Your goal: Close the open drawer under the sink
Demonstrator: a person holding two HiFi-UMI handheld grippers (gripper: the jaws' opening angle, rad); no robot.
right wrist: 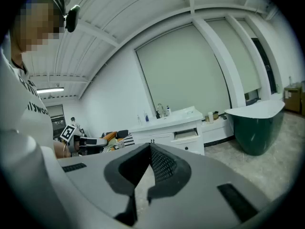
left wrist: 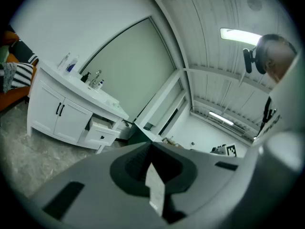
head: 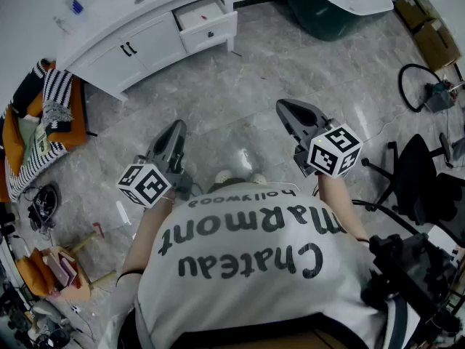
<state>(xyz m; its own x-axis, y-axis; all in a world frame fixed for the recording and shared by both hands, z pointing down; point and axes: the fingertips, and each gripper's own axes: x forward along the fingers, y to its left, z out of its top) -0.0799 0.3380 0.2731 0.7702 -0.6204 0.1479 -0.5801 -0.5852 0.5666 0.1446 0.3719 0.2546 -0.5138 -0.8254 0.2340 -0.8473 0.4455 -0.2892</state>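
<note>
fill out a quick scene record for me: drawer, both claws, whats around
target: drawer in the white vanity, pulled out, not yet closed
left: left claw shut, nothing held, well short of the vanity
right: right claw shut, nothing held, well short of the vanity
between: bare grey stone floor from the person to the drawer
nearby: dark green tub just right of the vanity in the head view

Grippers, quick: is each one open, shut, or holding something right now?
Left gripper: closed, holding nothing.
Right gripper: closed, holding nothing.
</note>
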